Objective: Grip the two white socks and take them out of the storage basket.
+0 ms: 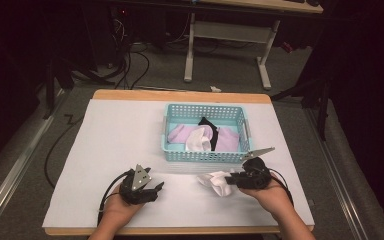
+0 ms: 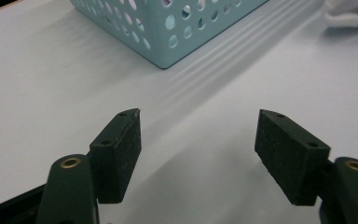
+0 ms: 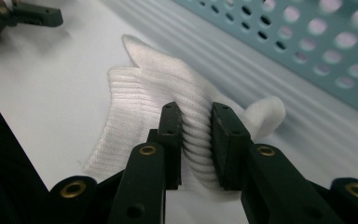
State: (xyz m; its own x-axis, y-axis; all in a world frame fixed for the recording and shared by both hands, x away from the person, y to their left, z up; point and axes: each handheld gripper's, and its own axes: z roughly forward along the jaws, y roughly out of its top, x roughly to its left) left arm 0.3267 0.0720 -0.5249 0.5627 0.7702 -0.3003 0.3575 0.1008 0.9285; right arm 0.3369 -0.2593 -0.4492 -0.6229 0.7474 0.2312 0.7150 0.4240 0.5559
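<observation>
A crumpled white ribbed sock [image 1: 216,181] [image 3: 135,98] lies on the white table in front of the teal basket [image 1: 177,154]. My right gripper [image 1: 236,179] [image 3: 196,128] is shut on a fold of this sock, the fabric pinched between its black pads [image 3: 171,140]. My left gripper [image 1: 156,190] [image 2: 198,154] rests low over bare table at the front left, jaws wide apart with nothing between them. The basket holds lilac [image 1: 180,134], white [image 1: 198,140] and black [image 1: 208,125] socks. The left gripper view shows the basket corner [image 2: 168,28] and a bit of the white sock [image 2: 347,11].
The white sheet [image 1: 110,145] covers a wooden table whose front edge [image 1: 180,230] lies just below my hands. Bare sheet stretches left of the basket. Beyond the table are a floor with cables [image 1: 130,65] and a white desk frame [image 1: 225,40].
</observation>
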